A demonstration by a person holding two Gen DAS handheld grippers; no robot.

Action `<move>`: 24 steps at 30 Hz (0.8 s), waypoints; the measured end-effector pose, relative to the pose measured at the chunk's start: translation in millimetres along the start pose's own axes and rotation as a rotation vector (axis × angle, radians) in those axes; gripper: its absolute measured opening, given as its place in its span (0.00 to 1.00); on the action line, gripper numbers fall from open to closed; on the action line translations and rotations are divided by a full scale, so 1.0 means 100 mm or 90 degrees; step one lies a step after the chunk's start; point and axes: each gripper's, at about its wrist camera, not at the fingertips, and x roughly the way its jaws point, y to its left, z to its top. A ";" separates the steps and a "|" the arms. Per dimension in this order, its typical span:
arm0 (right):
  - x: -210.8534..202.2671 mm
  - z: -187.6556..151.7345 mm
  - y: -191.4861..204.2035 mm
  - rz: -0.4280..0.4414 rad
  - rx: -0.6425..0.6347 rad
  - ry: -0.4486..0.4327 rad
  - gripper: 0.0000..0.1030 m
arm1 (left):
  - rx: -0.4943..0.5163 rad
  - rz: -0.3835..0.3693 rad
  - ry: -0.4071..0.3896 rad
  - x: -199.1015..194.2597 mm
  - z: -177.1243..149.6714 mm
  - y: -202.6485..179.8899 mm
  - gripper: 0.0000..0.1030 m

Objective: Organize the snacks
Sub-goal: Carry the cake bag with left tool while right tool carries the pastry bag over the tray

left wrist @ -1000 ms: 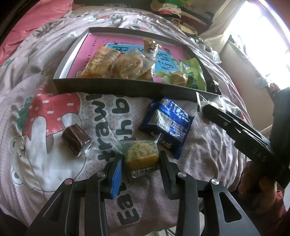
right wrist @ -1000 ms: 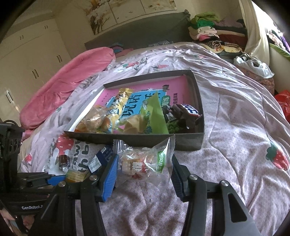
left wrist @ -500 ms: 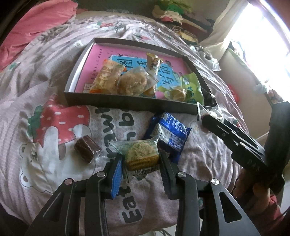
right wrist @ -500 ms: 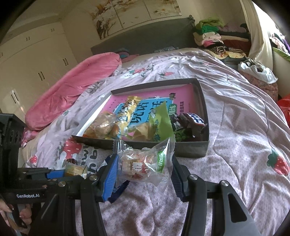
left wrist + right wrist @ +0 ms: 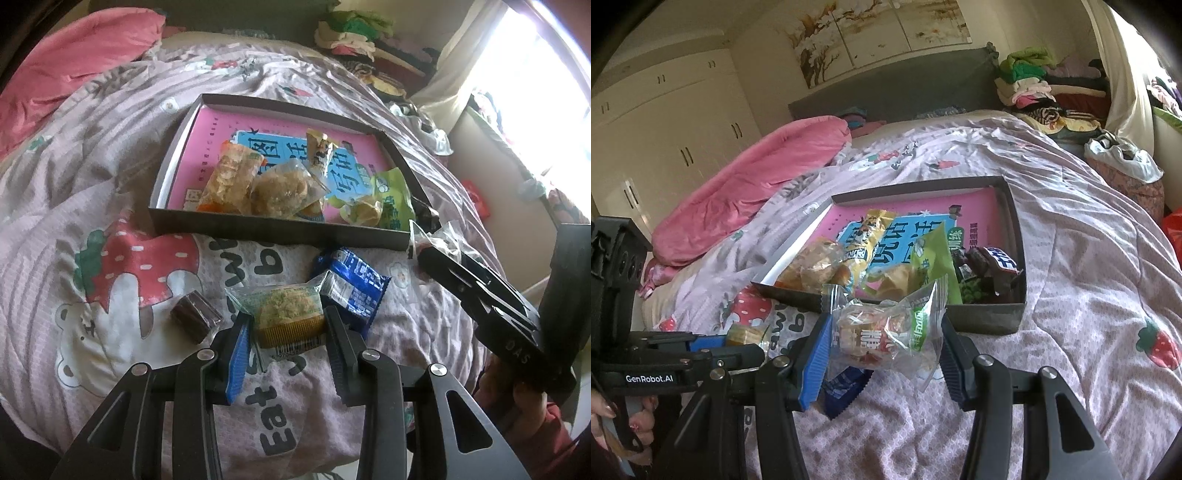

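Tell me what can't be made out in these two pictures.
- Blue packet, right wrist view: mostly hidden behind the right gripper and its clear candy bag.
- Tray, left wrist view: the snacks in its right corner are dark and hidden by the right gripper's bag.
- Person's hand, left wrist view: cut off by the edge.
- Barcode on the left gripper's cake: too small.

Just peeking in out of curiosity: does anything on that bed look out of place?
Two snacks lie loose on the quilt outside the box: a blue packet and a small brown wrapped cake. The rest are in the box or held.
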 end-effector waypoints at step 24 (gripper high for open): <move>-0.12 0.06 0.00 0.015 -0.007 -0.047 0.52 | 0.001 0.018 -0.043 -0.15 0.14 -0.01 0.38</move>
